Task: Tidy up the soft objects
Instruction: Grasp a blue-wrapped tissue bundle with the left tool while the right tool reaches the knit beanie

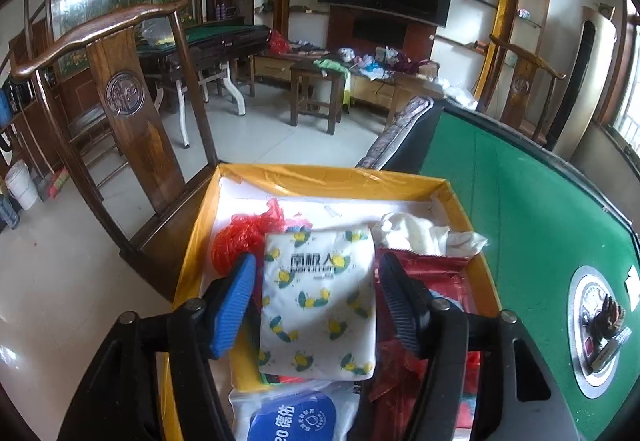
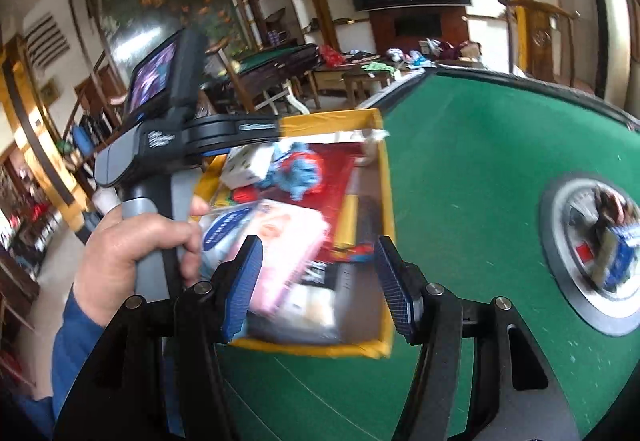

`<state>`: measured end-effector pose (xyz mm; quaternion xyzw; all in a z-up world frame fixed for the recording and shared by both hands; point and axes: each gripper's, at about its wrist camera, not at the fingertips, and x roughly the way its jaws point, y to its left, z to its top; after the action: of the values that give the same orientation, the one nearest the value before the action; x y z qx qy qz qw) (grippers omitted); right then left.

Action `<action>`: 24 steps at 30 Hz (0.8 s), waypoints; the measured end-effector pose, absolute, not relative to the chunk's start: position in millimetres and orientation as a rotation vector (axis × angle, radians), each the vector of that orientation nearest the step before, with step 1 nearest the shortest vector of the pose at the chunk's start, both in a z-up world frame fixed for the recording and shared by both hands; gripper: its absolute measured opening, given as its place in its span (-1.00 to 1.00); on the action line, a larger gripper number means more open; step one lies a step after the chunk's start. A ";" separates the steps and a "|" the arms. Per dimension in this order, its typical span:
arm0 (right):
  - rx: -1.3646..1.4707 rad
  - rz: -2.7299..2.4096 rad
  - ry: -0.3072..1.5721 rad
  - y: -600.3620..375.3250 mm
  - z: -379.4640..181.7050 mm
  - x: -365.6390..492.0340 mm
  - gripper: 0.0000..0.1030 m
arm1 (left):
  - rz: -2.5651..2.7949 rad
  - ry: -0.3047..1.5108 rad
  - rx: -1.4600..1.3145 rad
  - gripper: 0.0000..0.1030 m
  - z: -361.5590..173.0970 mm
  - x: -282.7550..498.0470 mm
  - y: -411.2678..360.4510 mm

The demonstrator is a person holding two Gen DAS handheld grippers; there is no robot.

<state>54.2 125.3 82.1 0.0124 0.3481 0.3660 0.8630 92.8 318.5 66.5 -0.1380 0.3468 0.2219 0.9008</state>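
Note:
A yellow-edged box [image 1: 332, 177] stands at the left edge of the green table and holds soft packs. In the left wrist view my left gripper [image 1: 316, 305] is open, its fingers either side of a white tissue pack with lemon print [image 1: 320, 301], above the box. Around it lie a red mesh bag [image 1: 240, 237], a white cloth [image 1: 420, 233], a red foil bag [image 1: 432, 281] and a blue-labelled wipes pack [image 1: 292, 421]. In the blurred right wrist view my right gripper [image 2: 318, 285] is open and empty over the box's near end [image 2: 320, 351], above a pink pack [image 2: 288, 249].
The green felt table [image 2: 460, 181] has a round metal centre plate [image 2: 592, 253] with small items on it. A dark wooden chair [image 1: 120, 89] stands just left of the box. A hand holds the left gripper's handle [image 2: 152, 201] beside the box.

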 end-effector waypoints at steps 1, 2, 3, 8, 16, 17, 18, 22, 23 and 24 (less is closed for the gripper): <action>0.037 0.749 0.729 112.0 82.9 55.1 0.14 | 0.459 0.705 -0.286 0.26 69.1 91.0 317.5; 0.045 0.732 0.725 99.6 83.1 55.2 0.14 | 0.460 0.690 -0.282 0.27 72.0 88.7 315.2; 0.054 0.716 0.720 86.5 83.3 55.8 0.14 | 0.456 0.677 -0.276 0.28 74.5 87.1 313.6; 0.174 0.544 0.699 -8.2 76.8 67.6 0.14 | 0.441 0.616 -0.210 0.37 87.8 82.6 294.5; 0.522 0.369 0.723 -113.9 57.9 103.1 0.14 | 0.443 0.544 -0.090 0.41 110.9 76.4 252.0; 0.559 0.359 0.733 -121.3 55.1 105.6 0.14 | 0.430 0.538 -0.070 0.41 115.3 74.3 242.4; 0.584 0.354 0.737 -125.6 53.9 107.0 0.14 | 0.409 0.532 -0.055 0.41 118.6 71.6 234.0; 0.664 0.347 0.736 -137.5 53.5 109.4 0.14 | 0.175 0.589 0.021 0.56 127.6 71.9 173.1; 0.672 0.341 0.732 -139.6 54.8 109.6 0.14 | 0.104 0.608 0.018 0.56 127.4 73.7 159.7; 0.684 0.328 0.722 -143.2 57.0 108.4 0.14 | -0.001 0.647 0.008 0.56 124.9 78.1 140.8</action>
<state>108.4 -143.2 57.0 0.3268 0.3447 0.1568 0.8659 78.1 140.8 124.9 0.0040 0.3179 -0.0006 0.9481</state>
